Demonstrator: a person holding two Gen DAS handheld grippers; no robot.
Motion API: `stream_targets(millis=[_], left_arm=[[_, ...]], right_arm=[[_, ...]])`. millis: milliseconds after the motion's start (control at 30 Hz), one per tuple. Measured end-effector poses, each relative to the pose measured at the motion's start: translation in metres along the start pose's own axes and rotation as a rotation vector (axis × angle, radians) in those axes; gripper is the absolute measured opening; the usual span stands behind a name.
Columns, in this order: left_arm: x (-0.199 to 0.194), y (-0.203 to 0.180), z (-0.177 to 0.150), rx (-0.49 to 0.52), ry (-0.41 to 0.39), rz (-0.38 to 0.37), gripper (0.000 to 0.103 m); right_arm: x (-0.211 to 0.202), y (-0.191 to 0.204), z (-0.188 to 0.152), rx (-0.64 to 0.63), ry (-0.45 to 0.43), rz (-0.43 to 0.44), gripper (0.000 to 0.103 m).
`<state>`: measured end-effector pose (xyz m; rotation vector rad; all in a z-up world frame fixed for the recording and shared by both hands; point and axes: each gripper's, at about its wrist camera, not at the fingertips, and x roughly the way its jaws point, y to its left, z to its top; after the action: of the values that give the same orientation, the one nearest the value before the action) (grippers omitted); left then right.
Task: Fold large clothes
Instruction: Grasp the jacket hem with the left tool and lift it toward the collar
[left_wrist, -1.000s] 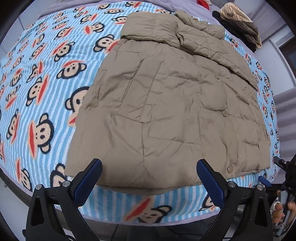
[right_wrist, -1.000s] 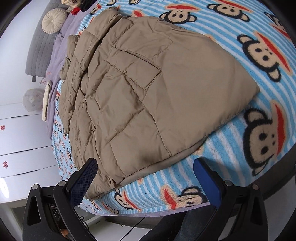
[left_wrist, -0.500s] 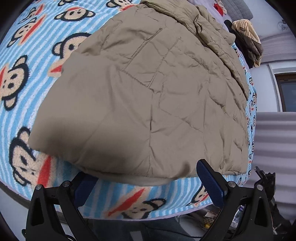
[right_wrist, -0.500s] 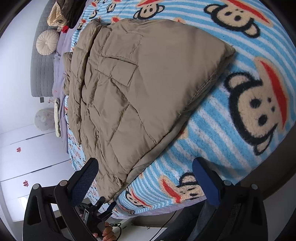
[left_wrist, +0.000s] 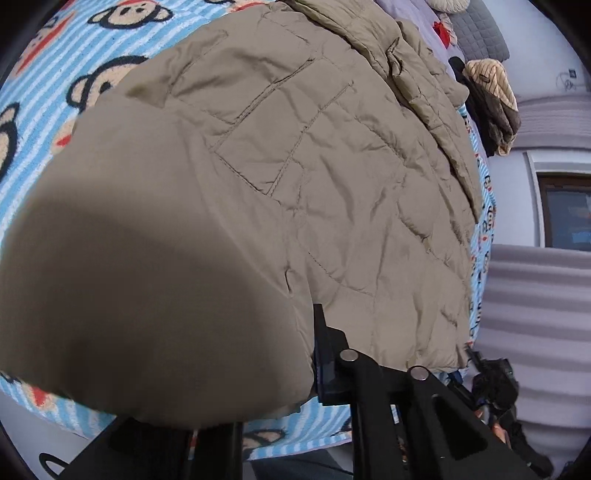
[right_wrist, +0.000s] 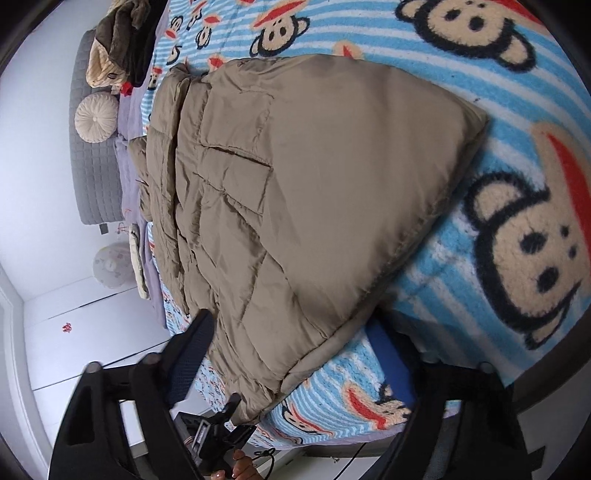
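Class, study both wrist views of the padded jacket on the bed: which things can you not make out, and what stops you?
- Left gripper, left wrist view: one finger is buried under the jacket hem, so its grip cannot be judged.
- Right gripper, right wrist view: the jacket corner covers the gap between the fingers.
- Blanket: the middle lies under the jacket.
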<state>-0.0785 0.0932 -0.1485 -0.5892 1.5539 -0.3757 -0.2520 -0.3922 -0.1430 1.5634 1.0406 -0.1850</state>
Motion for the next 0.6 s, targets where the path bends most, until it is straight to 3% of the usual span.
stream_targets(millis=[33, 67, 100, 333, 600], left_arm=[[-0.004, -0.003, 0.001, 0.003, -0.012, 0.001, 0.012], [-0.009, -0.007, 0.002, 0.015, -0.025, 0.002, 0.011], [-0.015, -0.012, 0.002, 0.025, -0.039, 0.001, 0.011], [-0.065, -0.070, 0.036, 0.117, -0.168, -0.017, 0.011], [-0.097, -0.152, 0.109, 0.191, -0.376, -0.010, 0.012]], right_arm=[[0.001, 0.002, 0.002, -0.002, 0.004, -0.012, 0.025], [0.002, 0.005, 0.005, -0.006, 0.008, -0.024, 0.015], [0.003, 0.008, 0.008, -0.015, 0.019, -0.022, 0.011], [-0.003, 0.067, 0.030, -0.195, 0.052, -0.005, 0.010], [0.002, 0.196, 0.085, -0.511, 0.012, -0.012, 0.009]])
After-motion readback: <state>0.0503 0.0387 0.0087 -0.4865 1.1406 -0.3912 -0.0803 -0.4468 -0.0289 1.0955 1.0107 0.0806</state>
